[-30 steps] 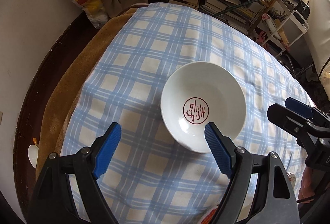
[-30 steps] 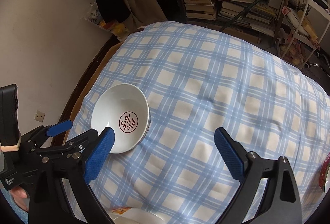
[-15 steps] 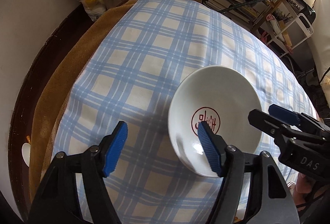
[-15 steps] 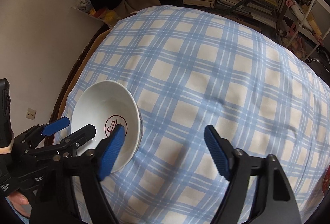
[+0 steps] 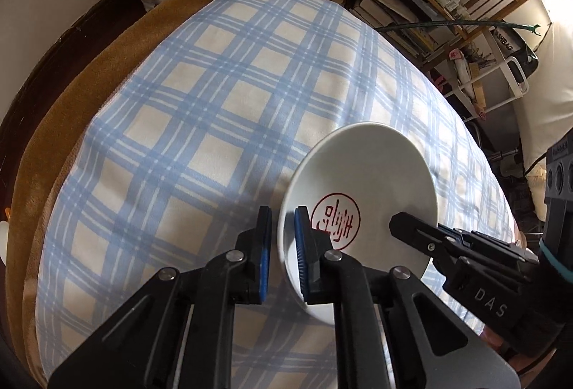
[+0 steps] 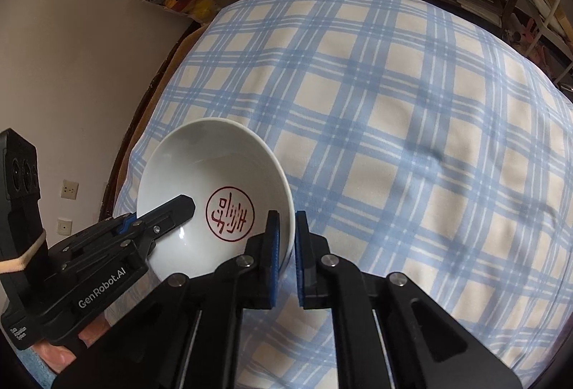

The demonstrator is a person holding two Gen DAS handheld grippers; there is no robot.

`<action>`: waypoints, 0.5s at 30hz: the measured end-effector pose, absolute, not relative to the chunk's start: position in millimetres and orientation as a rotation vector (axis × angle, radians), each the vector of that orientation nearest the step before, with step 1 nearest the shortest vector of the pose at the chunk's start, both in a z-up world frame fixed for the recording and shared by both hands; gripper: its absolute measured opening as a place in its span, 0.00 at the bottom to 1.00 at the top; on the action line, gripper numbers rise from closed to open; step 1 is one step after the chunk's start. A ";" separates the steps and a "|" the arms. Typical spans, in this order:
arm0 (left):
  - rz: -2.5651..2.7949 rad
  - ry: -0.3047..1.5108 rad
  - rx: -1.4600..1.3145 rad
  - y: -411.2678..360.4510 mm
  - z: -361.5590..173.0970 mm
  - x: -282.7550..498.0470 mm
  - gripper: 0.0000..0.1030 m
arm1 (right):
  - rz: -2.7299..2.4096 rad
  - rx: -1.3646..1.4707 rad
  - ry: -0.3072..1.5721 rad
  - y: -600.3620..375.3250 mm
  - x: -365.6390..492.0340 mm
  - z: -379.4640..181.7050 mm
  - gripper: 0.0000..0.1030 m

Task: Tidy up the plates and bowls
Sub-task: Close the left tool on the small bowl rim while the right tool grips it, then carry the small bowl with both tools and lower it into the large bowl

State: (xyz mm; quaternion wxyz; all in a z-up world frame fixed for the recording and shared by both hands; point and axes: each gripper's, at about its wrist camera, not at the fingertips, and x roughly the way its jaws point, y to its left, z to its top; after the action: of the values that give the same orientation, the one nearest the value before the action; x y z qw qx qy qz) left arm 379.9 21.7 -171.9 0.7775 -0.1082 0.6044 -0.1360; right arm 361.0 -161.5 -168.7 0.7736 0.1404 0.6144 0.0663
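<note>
1. The right tongs (image 6: 284, 245) are being pressed together on the near right rim of the white bowl (image 6: 200, 167), one pad inside the wall and one outside.
2. The left tongs (image 5: 283, 245) are being closed at this moment, with the opposite rim sitting between the pads. The inner pad is lying against the wall.
3. The bowl is being held tilted over the near part of the checked tablecloth (image 5: 215, 102) on the table, red stamp facing up.
4. For a good lift, both pinches should probably be seated deeper than the lip, since glazed ceramic looks slippery.
5. The two sides are best raised together and levelled. If one side is lifted first, the rim is likely being levered out of the other pinch.
6. No plates are being shown in either view, so the stacking spot can't be told.
</note>
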 end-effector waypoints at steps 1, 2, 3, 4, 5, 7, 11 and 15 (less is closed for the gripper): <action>-0.285 1.306 -0.218 20.1 -170.2 378.7 0.11 | 0.139 0.293 1.325 -158.3 359.9 -167.2 0.08; -0.285 1.297 -0.198 18.4 -168.1 376.9 0.11 | 0.139 0.284 1.318 -156.3 357.7 -164.5 0.08; -0.285 1.288 -0.179 16.8 -165.5 374.6 0.11 | 0.136 0.275 1.314 -155.0 355.4 -162.4 0.08; -0.280 1.282 -0.162 15.7 -163.1 372.3 0.11 | 0.131 0.274 1.317 -154.7 353.0 -161.4 0.08; -0.277 1.280 -0.150 15.2 -160.9 370.3 0.11 | 0.132 0.280 1.322 -155.0 350.8 -161.5 0.08; -0.282 1.279 -0.131 14.8 -157.0 366.2 0.11 | 0.143 0.302 1.330 -156.5 345.8 -161.6 0.08; -0.282 1.290 -0.112 13.9 -148.2 353.3 0.11 | 0.156 0.357 1.340 -160.9 334.5 -157.1 0.08; -0.287 1.290 -0.083 8.4 -137.6 333.3 0.12 | 0.164 0.336 1.354 -161.3 319.2 -147.3 0.08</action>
State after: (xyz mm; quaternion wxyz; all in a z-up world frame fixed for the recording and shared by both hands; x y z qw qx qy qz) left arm 333.3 8.4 -137.6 0.7888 -0.0385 0.5987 -0.1334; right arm 319.2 -161.3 -147.3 0.7633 0.1546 0.6227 0.0755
